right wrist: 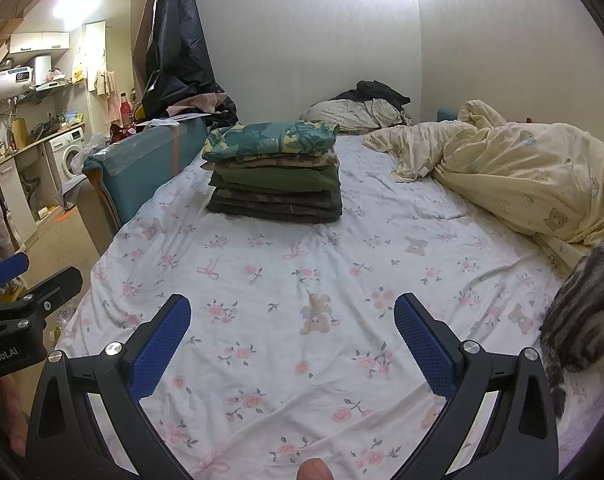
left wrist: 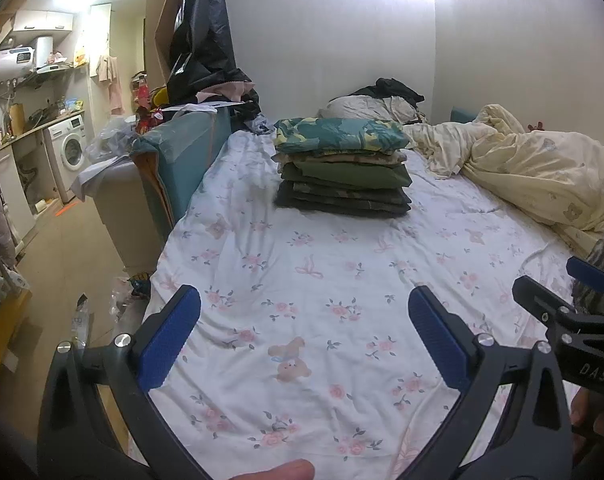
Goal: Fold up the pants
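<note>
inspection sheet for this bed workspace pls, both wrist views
Surface: floral bed sheet, wrinkled, bare in front of both tools.
Job's things: stack of folded garments toward the far left of the bed; no unfolded pants seen.
Clutter: rumpled yellow duvet at right; grey tabby cat at the right edge.
Grippers: left hand-held gripper and right hand-held gripper both open, empty.
Cables: nothing seen.
Surroundings: washing machine, kitchen counter at left.
</note>
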A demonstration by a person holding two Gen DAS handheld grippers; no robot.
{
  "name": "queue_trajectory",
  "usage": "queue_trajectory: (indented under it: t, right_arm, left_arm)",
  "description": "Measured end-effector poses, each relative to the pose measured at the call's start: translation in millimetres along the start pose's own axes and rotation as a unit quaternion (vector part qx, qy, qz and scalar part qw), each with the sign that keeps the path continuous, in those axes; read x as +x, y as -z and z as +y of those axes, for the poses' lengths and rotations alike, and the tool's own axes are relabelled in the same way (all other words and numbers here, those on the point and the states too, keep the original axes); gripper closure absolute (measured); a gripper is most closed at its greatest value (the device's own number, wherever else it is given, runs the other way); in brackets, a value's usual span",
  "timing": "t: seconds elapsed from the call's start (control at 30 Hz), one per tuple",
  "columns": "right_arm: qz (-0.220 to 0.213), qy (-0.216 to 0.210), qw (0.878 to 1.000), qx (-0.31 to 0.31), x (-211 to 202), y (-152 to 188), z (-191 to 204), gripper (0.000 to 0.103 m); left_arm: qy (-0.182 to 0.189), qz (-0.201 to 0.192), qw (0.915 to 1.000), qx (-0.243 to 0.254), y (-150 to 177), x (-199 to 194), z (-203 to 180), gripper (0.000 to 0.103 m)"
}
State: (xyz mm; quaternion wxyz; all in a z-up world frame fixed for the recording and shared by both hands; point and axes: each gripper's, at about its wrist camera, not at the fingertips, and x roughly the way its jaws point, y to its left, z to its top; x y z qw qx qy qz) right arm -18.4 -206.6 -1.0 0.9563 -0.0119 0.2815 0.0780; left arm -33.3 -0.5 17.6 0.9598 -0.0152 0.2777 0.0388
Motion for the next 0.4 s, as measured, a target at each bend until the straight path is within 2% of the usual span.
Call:
queue_trajectory:
  t: [0.4]
  right_arm:
    - [0.001, -0.001, 1.0, 0.002, -1.8, 1.1, 0.4, 0.0]
  left_arm:
    - [0.006, 0.0, 1.0, -0.001, 1.5, 1.2, 0.8, 0.001]
